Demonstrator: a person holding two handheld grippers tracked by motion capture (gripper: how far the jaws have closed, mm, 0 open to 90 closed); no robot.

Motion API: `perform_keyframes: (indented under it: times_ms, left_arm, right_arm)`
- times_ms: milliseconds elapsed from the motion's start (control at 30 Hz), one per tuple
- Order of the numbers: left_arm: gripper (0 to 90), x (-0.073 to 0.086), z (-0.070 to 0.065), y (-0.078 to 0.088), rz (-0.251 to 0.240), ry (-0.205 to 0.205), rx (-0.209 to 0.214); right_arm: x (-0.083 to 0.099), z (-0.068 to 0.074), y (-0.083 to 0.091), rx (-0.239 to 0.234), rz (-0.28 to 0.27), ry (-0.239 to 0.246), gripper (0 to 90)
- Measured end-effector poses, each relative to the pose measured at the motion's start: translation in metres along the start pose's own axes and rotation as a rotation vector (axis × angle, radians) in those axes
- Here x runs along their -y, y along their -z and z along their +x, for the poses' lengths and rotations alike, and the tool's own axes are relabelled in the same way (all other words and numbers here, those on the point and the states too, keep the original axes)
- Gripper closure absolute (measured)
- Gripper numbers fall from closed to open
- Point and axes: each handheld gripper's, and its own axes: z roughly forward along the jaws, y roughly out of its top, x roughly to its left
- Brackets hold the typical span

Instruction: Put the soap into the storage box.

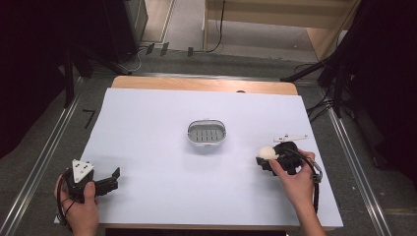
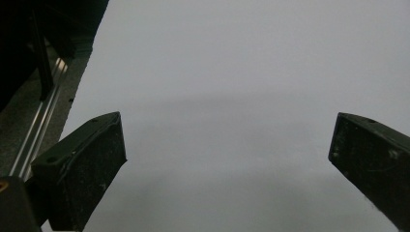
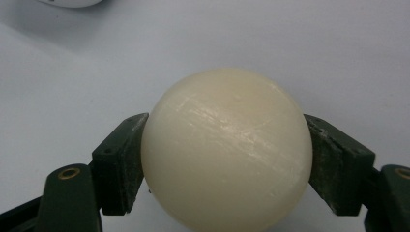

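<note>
A cream-white soap ball [image 3: 226, 150] is clamped between the jaws of the right gripper [image 1: 269, 158], a pad pressed against each side at its widest girth. Judged from its glossy, faintly scratched skin, it is taken to be firm, fairly light and slippery, so hold is best kept across the middle, where the pads cannot slide off the curve. A slotted soap dish [image 1: 207, 134] is seen ahead of these jaws, well apart. The left gripper [image 1: 105, 183] is held with its jaws spread wide over bare table [image 2: 232, 72], nothing between them.
</note>
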Motion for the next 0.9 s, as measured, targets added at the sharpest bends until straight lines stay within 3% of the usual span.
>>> perform_keyframes:
  times_ms: [900]
  left_arm:
    - [0.1,0.0,0.001,0.0,-0.003,0.006,-0.001]
  right_arm:
    - [-0.026,0.012,-0.001,-0.022,-0.016,0.028,24.4]
